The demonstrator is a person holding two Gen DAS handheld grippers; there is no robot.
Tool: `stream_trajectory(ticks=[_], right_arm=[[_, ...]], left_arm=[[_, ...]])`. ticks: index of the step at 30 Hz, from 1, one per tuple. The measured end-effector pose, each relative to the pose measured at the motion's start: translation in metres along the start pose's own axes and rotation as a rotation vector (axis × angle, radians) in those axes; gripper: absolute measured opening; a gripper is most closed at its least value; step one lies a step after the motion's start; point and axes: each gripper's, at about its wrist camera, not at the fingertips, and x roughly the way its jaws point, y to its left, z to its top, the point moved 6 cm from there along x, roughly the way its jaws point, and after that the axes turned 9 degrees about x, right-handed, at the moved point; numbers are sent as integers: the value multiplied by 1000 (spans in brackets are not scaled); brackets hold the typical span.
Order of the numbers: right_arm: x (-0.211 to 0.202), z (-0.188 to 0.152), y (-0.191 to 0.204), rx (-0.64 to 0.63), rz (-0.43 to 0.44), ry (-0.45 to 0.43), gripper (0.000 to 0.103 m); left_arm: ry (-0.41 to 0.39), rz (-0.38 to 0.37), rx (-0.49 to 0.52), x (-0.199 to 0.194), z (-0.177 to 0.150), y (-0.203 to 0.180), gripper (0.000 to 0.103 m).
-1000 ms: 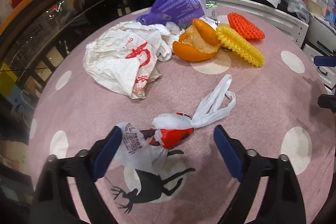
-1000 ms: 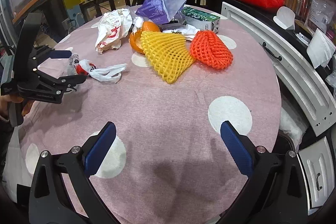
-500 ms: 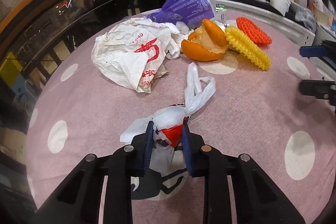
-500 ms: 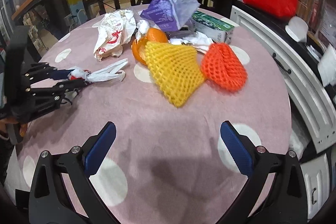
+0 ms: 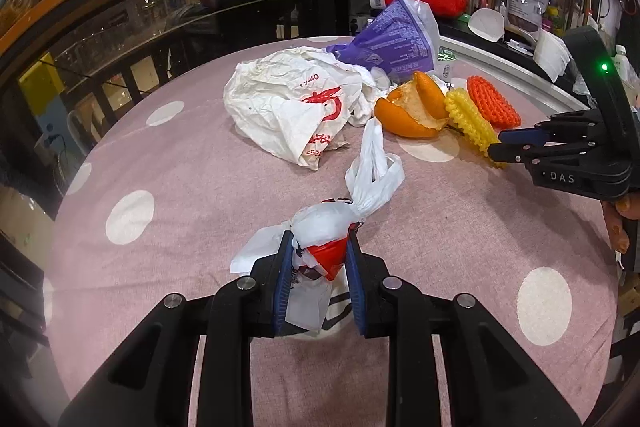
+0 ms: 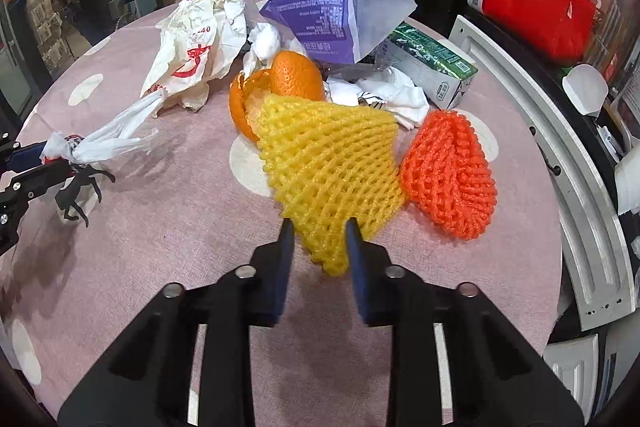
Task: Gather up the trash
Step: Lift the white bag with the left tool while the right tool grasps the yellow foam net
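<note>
Both hands are at the pick-up step. The left claw [image 5: 318, 263] is clamped narrow on the knotted white bag [image 5: 340, 223] with red inside, near the front of the pink spotted surface [image 5: 192, 163]; the bag's loose handles trail toward the pile. The right claw [image 6: 320, 247] is closing on the near tip of the yellow foam net [image 6: 328, 163], which sits between its blue pads and already looks pinched. That net lies against the orange peel [image 6: 280, 79], just beside the orange-red net [image 6: 448, 167]. No bin shows in either view. Next, each piece probably needs lifting clear and carrying off; the light net could drag the peel along.
</note>
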Motion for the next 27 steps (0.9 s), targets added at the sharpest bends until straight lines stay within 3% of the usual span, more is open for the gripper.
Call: stream_trajectory(ticks=[2, 15, 20, 27], right_arm=[[-7, -2, 0, 0, 4, -18, 13], [-84, -32, -6, 77, 152, -104, 12], [-110, -47, -15, 117, 201, -131, 12], [-139, -76, -49, 190, 202, -166, 8]], left_arm=[[-4, 3, -8, -2, -2, 0, 25], [-60, -24, -58, -31, -2, -17, 25], [-96, -41, -39, -46, 1, -39, 25], [-131, -92, -3, -56, 10, -77, 25]])
